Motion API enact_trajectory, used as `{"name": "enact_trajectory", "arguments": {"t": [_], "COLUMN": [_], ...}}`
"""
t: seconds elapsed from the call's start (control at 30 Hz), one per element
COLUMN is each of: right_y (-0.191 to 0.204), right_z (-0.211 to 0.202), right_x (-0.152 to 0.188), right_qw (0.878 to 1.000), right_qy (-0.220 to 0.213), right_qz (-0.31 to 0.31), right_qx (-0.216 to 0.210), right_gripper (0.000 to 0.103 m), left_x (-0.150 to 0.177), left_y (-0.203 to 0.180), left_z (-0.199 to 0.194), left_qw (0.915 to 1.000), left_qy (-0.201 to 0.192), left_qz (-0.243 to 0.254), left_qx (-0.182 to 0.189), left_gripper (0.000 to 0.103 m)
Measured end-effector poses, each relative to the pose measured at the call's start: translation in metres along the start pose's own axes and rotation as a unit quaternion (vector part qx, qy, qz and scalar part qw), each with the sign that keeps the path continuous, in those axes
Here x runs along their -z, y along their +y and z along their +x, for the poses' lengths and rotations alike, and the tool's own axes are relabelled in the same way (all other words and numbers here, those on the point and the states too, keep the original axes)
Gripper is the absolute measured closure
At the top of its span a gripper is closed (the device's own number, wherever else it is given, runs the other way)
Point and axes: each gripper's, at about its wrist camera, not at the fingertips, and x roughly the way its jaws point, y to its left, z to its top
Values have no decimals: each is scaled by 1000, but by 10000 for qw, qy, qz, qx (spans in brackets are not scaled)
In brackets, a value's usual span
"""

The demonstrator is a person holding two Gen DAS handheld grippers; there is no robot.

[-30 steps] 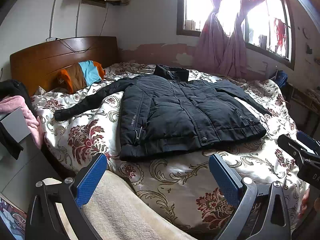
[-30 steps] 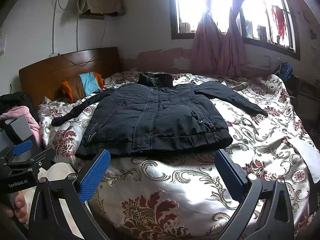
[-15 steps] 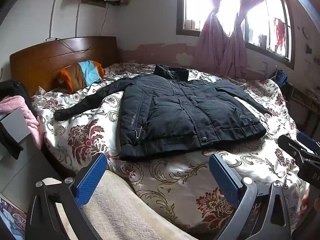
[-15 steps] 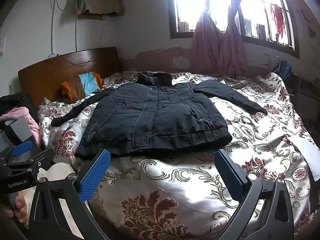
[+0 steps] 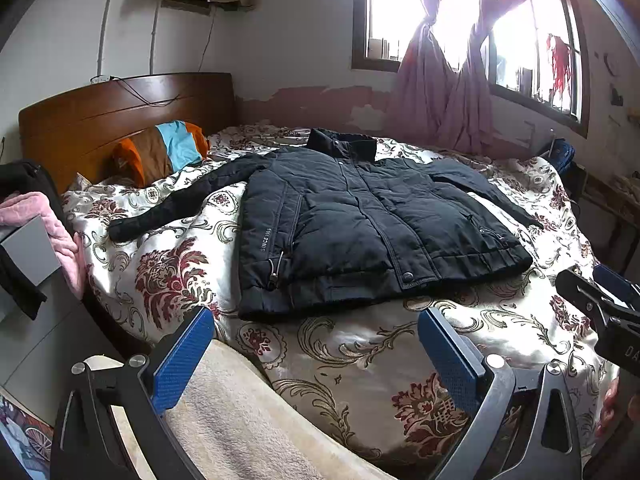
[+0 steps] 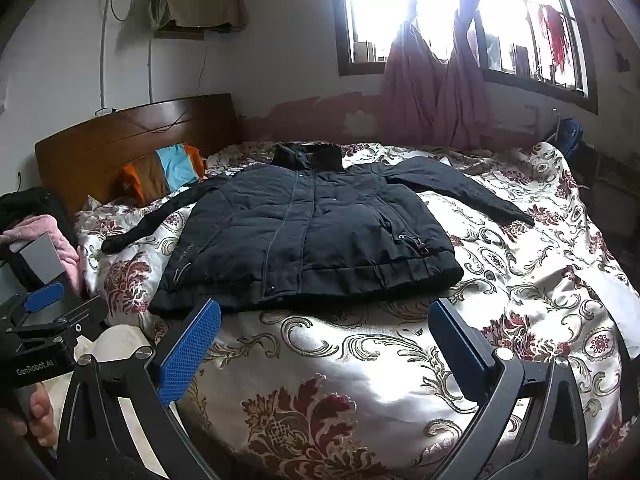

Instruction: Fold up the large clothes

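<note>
On the bed [image 5: 168,276]: jacket [image 5: 360,220] flat, beyond both fingers | left gripper [image 5: 316,354] wide, empty | right gripper [image 6: 324,344] wide, empty

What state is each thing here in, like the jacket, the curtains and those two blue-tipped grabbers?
Black jacket: closed, spread flat on the bed, sleeves out, unfolded.
Curtains: tied back at the window.
Left gripper: open, empty.
Right gripper: open, empty.
Striped pillow: leaning on the headboard.

Dark wooden headboard [image 5: 120,108]; orange, brown and blue striped pillow [image 5: 164,150] propped against it; pink tied curtains [image 6: 436,92] hung at window.
</note>
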Motion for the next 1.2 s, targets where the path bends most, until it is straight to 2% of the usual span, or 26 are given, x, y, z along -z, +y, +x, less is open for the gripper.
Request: {"name": "enact_trajectory", "arguments": {"t": [0.4, 0.57, 0.8, 0.87, 0.97, 1.2], "right_y": [-2, -3, -14, -21, -34, -84], "right_z": [5, 18, 53, 66, 87, 133], "right_x": [7, 12, 23, 23, 18, -14], "right_qw": [9999, 9994, 9959, 9949, 9939, 9924], "right_qy": [101, 305, 855, 949, 974, 789], "right_qz": [76, 173, 290, 349, 480, 576], "right_qx": [1, -56, 22, 54, 194, 743], "right_gripper": [1, 1, 1, 1, 1, 1], "left_x": [2, 8, 10, 10, 5, -32], "left_y": [-5, -3, 2, 3, -1, -7], "left_z": [4, 9, 32, 45, 59, 106], "left_qw": [10000, 9999, 9978, 9959, 9934, 9923], "left_qy": [63, 163, 633, 871, 1102, 1189], "left_qz": [6, 0, -31, -36, 41, 174], "left_qx": [-24, -49, -191, -226, -319, -314], "left_gripper": [0, 0, 0, 0, 0, 0]}}
